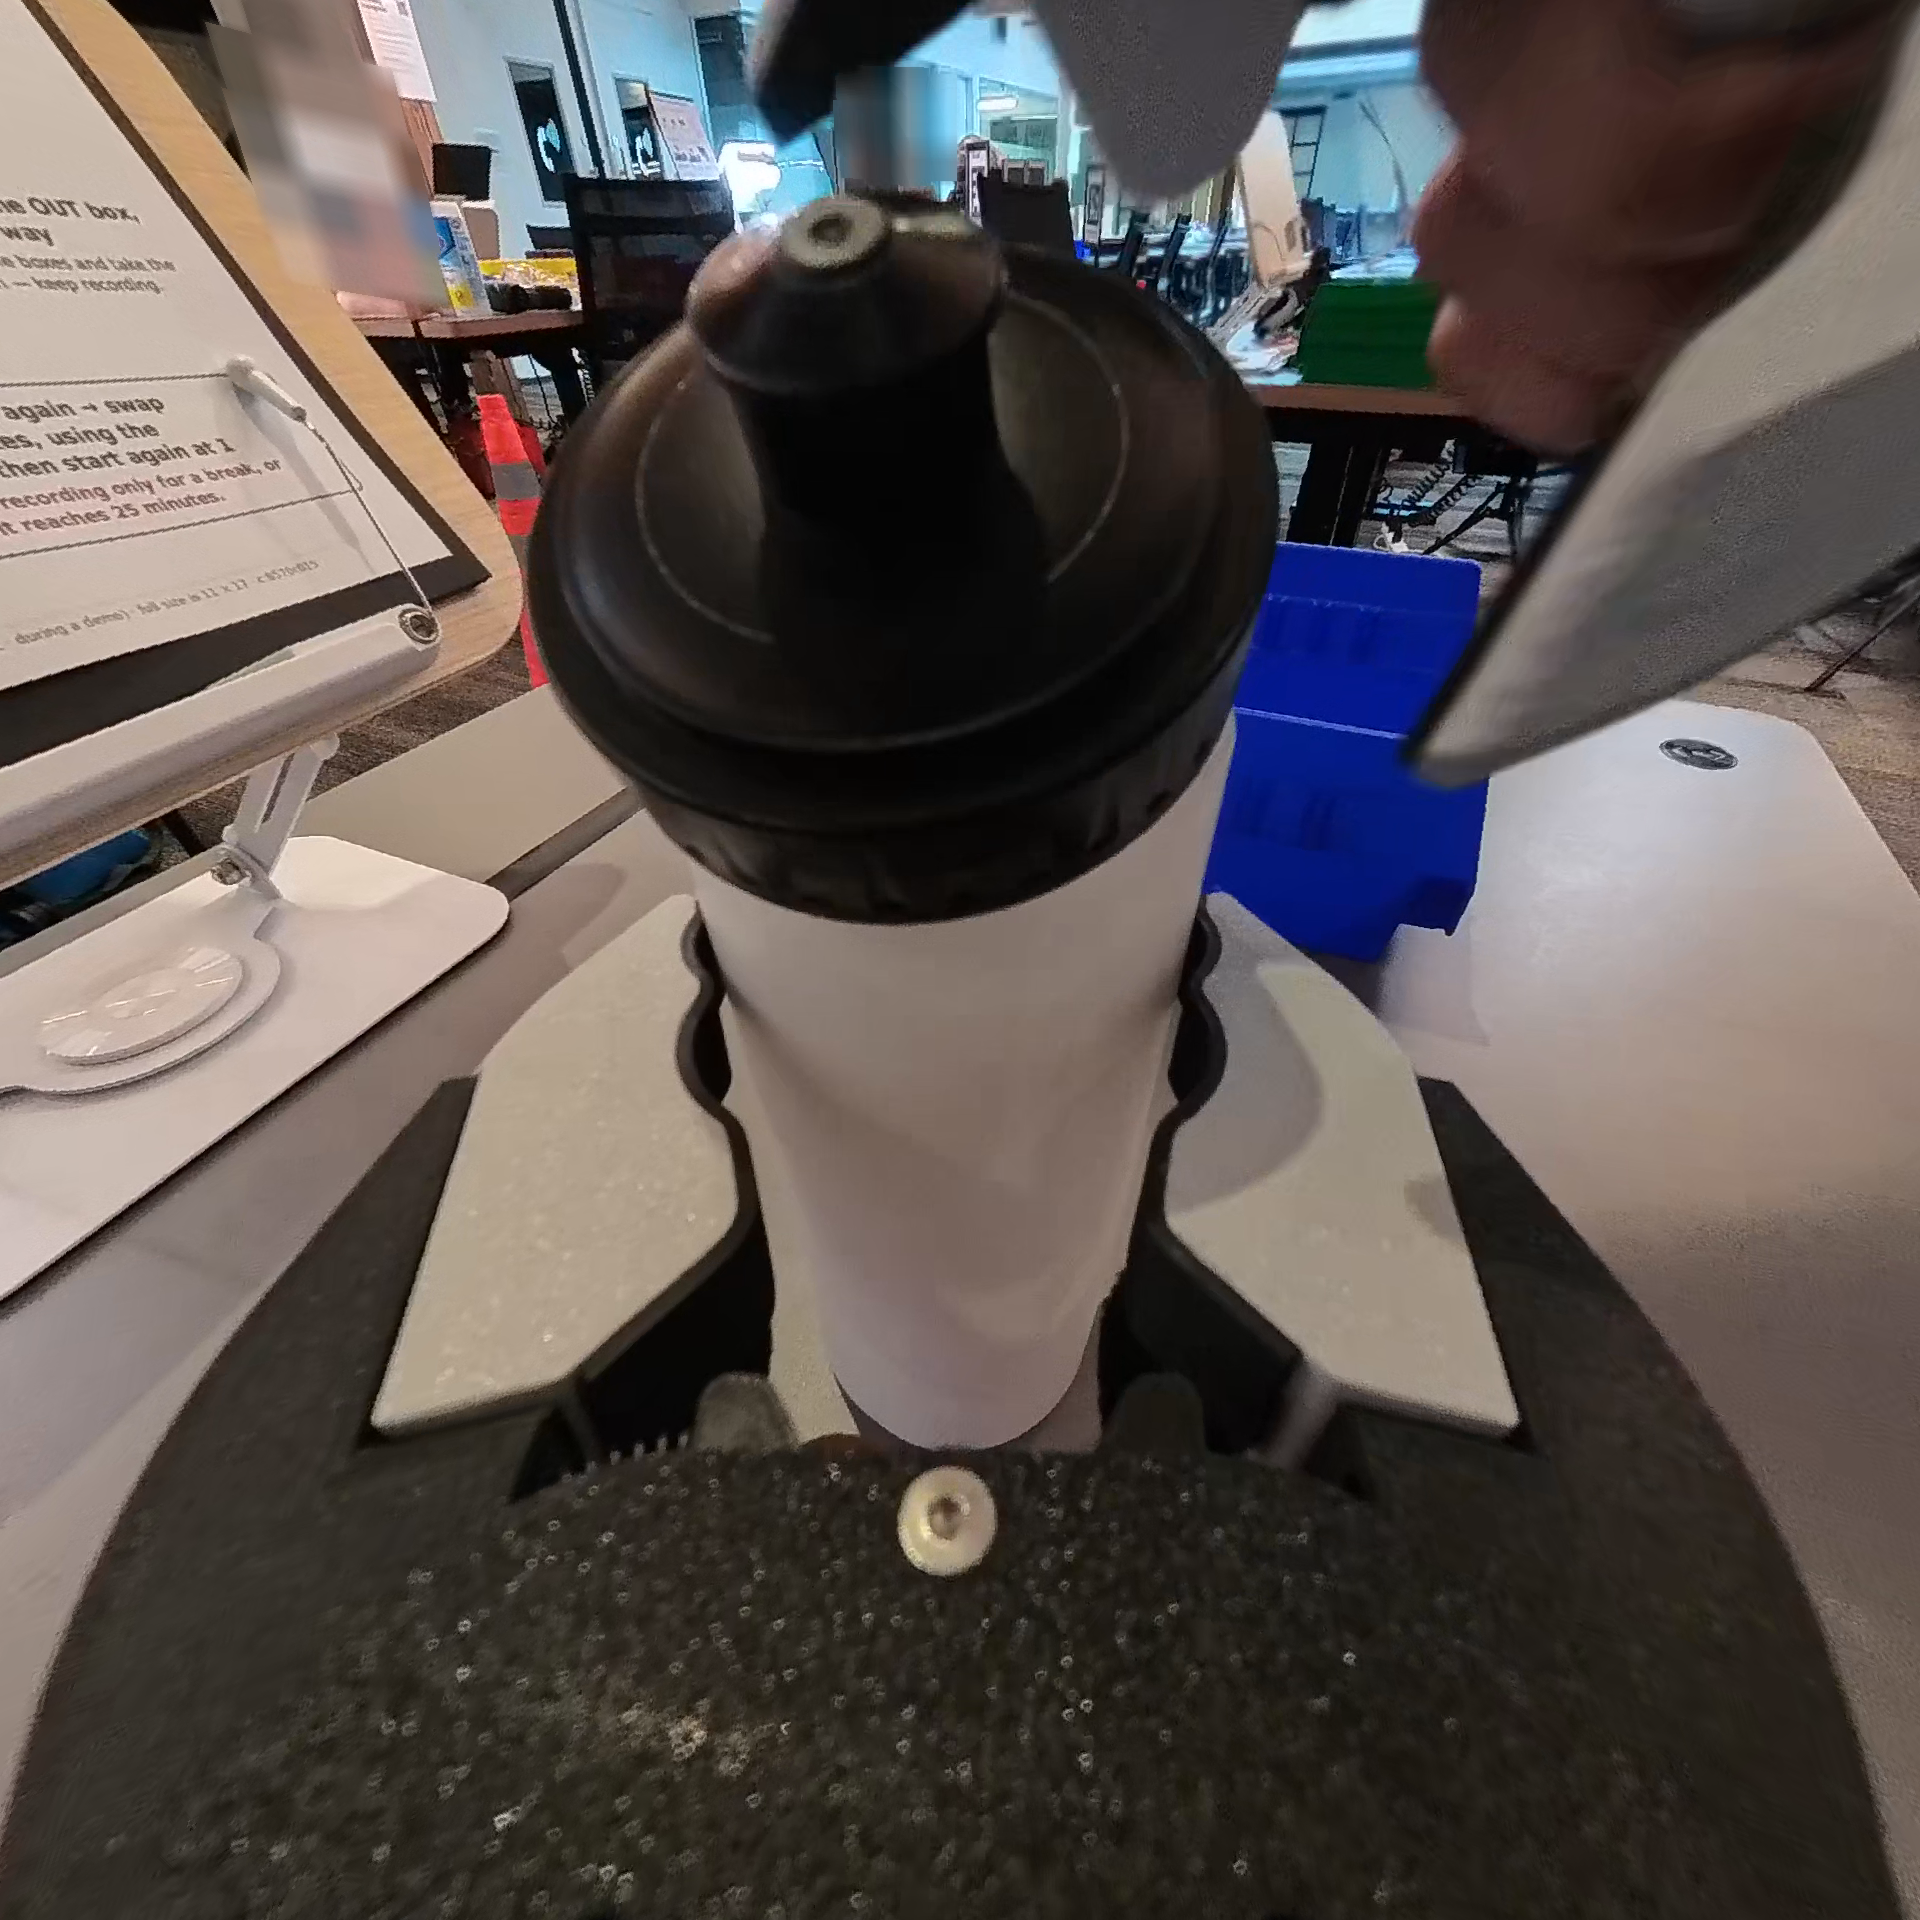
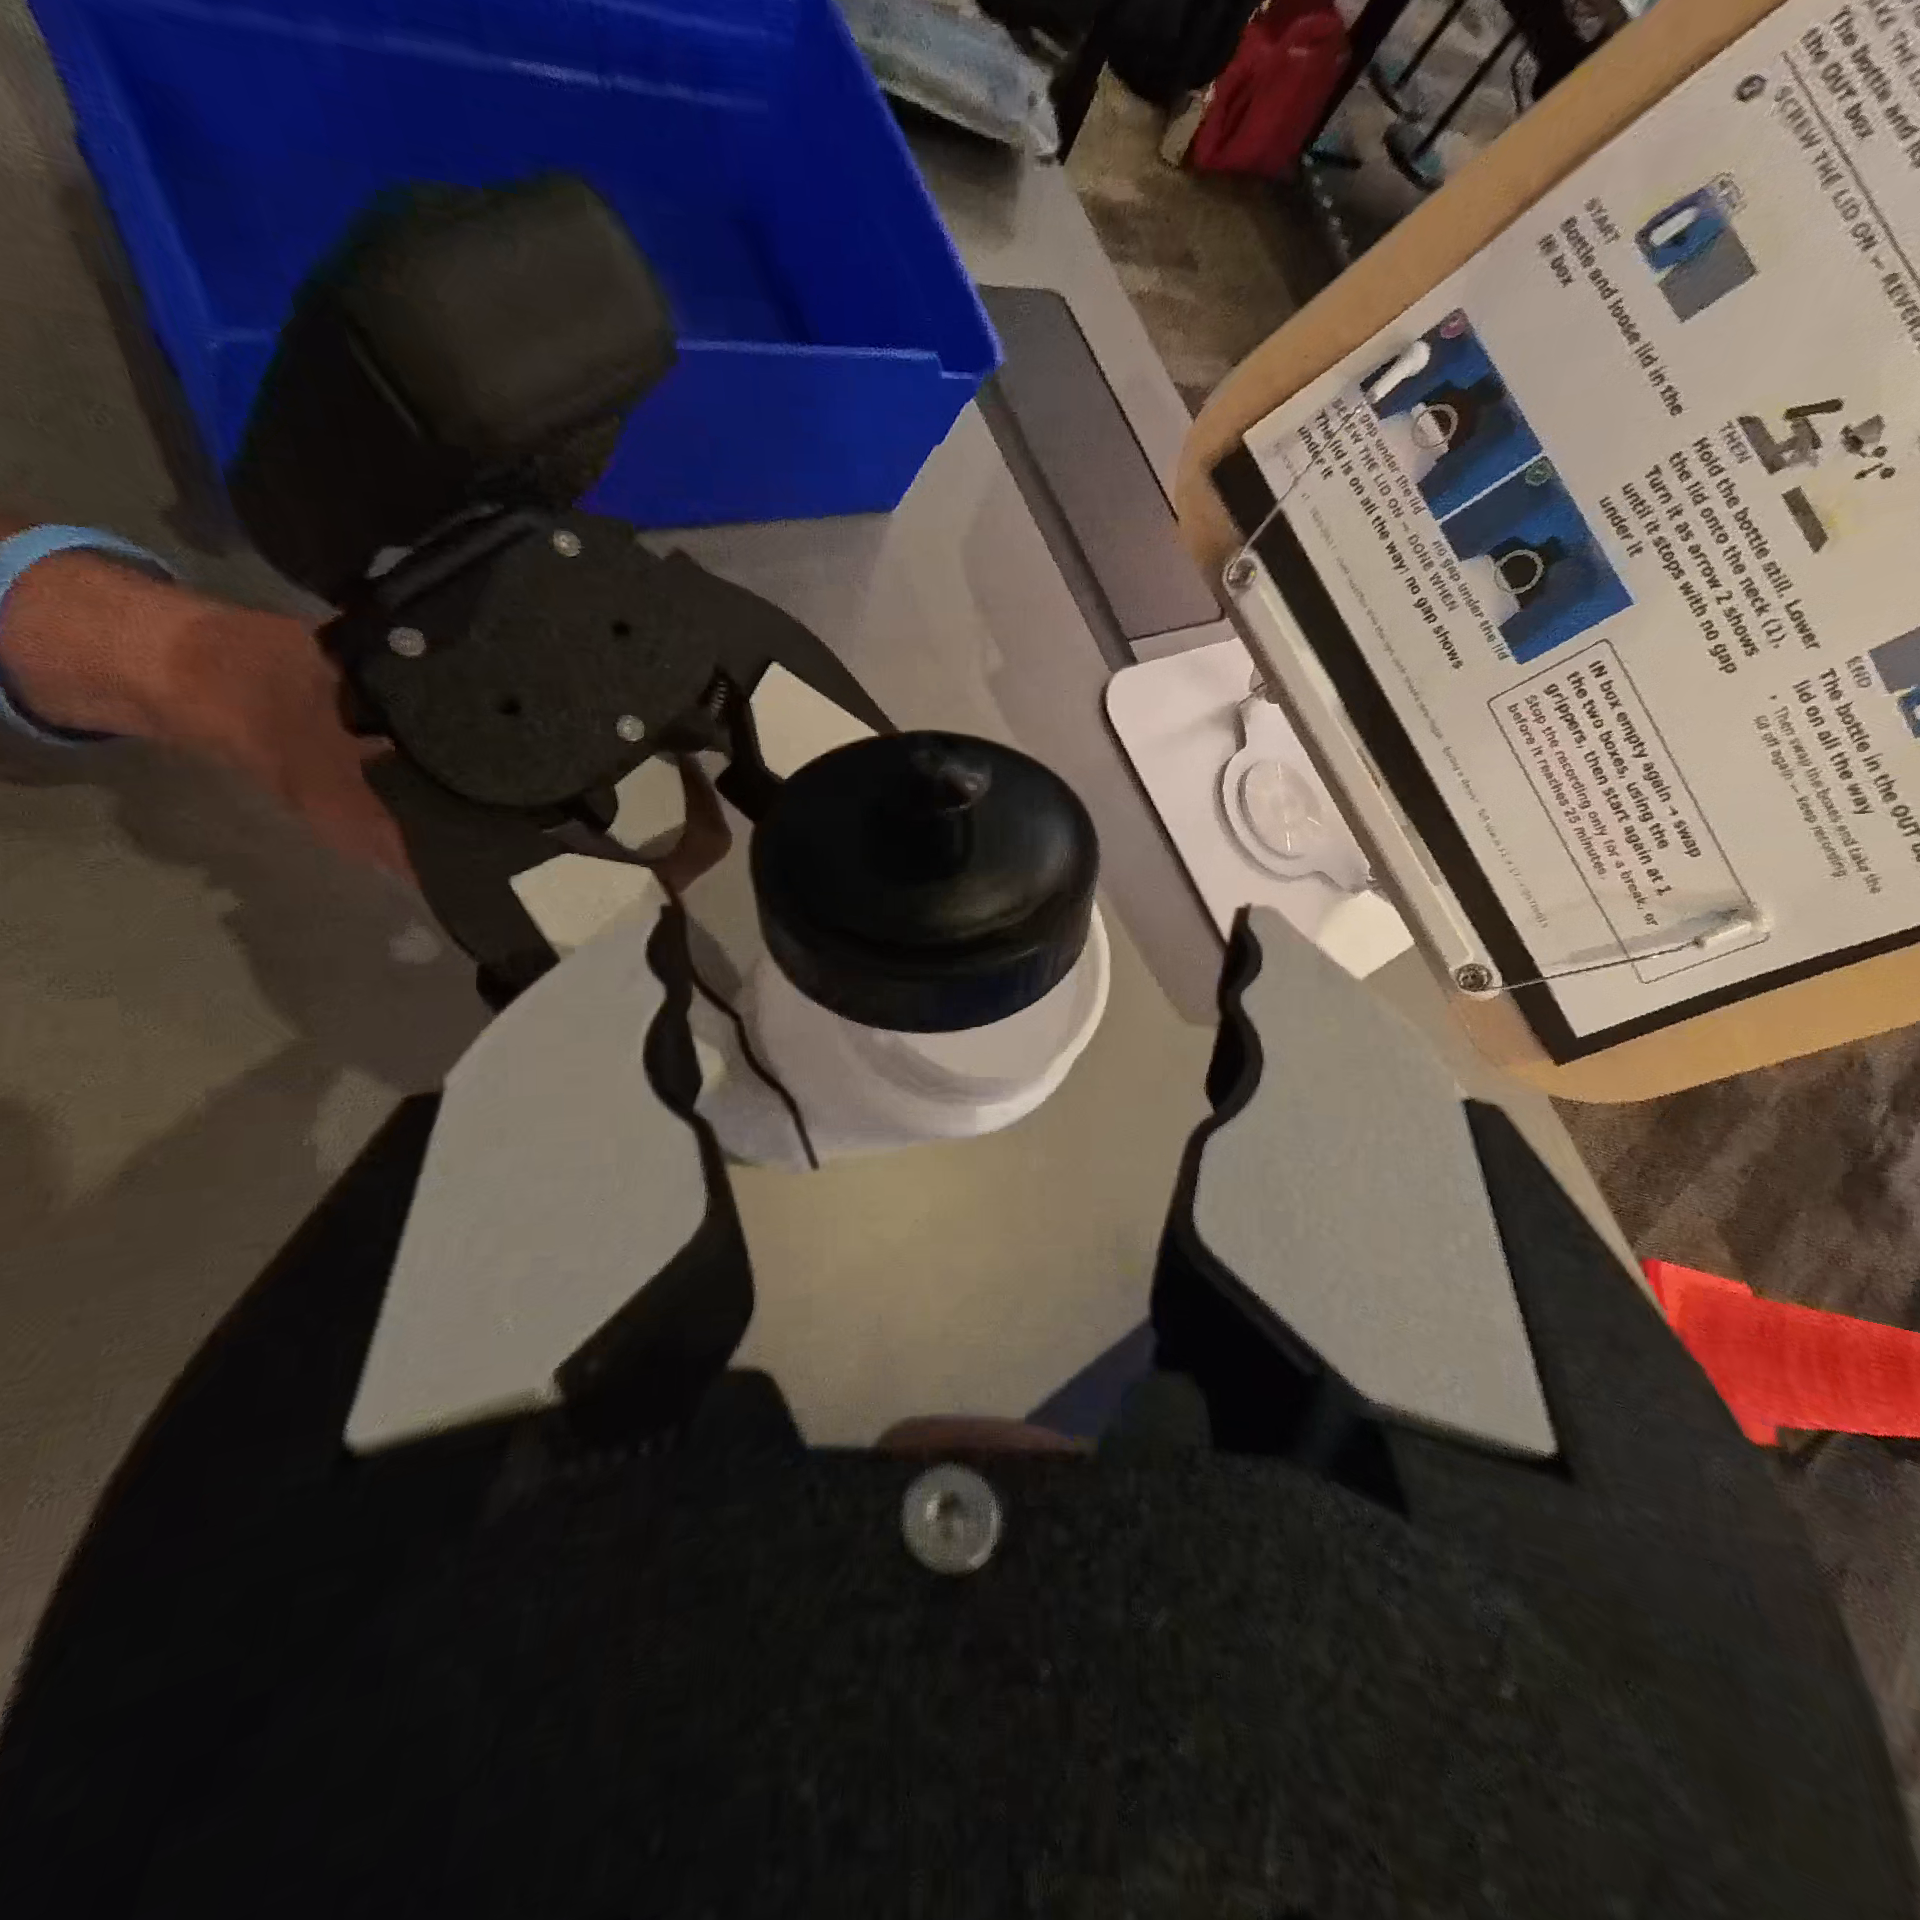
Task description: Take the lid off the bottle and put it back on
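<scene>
In the left wrist view, the left tongs (image 1: 951, 997) clamp the white bottle (image 1: 935, 1143) round its body, both wavy black pads pressed to its sides, well below the black lid (image 1: 894, 582) that sits on the neck with its spout up. The bottle stands up out of the grip over the grey counter (image 1: 1662, 1039). A finger of the right tongs (image 1: 1662, 540) hangs blurred at the upper right, apart from the lid. Left of the bottle an instruction sheet (image 1: 156, 416) with printed text rests on a white stand (image 1: 260, 935); a blue bin (image 1: 1340, 748) sits behind the bottle, and an orange cone (image 1: 504, 457) stands on the floor beyond. In the right wrist view, looking down from above, the right tongs (image 2: 951, 997) are spread wide with nothing gripped; the lid (image 2: 920, 862) lies just ahead of the fingertips, nearer the left finger, touching neither. Only this view shows the left tongs' black body (image 2: 499, 665) and the hand (image 2: 156, 707) that holds it, a light-blue sleeve at the wrist, along with the sheet's small pictures (image 2: 1507, 499) and the bin's interior (image 2: 468, 156). No brand mark can be made out on bottle or lid.
</scene>
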{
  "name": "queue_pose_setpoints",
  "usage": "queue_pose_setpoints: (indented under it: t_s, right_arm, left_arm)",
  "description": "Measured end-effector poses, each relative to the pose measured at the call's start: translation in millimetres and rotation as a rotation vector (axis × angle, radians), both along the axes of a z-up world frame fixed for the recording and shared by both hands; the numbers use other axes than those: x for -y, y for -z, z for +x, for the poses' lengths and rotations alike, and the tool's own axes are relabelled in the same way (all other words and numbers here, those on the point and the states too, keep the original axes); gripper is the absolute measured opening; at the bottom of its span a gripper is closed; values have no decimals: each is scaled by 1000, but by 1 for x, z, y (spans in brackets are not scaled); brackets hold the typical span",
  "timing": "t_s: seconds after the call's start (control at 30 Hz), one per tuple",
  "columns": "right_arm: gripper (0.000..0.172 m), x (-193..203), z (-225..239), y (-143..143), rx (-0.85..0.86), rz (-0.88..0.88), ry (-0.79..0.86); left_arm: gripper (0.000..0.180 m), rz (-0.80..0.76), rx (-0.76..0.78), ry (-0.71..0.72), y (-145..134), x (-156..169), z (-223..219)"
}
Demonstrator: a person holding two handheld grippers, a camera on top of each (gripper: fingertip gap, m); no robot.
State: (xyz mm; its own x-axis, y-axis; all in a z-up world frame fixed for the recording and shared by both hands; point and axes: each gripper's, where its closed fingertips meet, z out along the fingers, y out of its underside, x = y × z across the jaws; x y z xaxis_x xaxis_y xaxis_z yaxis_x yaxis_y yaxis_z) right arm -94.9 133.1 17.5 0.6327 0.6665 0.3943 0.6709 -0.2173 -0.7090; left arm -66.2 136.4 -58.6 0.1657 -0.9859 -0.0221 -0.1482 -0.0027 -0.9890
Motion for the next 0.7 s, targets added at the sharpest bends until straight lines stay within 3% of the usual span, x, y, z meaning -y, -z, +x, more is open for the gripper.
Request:
queue_pose_setpoints:
  t_s: [0.13, 0.17, 0.2, 0.27, 0.5, 0.7]
  right_arm:
    - [99, -17, 1, 14, -76, 39, 8]
    - [94, -20, 0, 19, -77, 37, 4]
    - [78, -18, -5, 24, -77, 26, -29]
    - [74, -15, -9, 20, -95, 80, -63]
    - [74, 12, 10, -35, -241, 284, -46]
    - [74, 32, 107, -91, -375, 420, 208]
  left_arm:
    - [84, -1, 1, 1, 0, 0, 0]
    - [84, -3, 2, 2, 0, 0, 0]
    - [84, -4, 2, 2, 0, 0, 0]
    - [84, -3, 1, 3, 0, 0, 0]
    - [84, -6, 4, 3, 1, 0, 0]
    - [84, -7, 4, 5, 1, 0, 0]
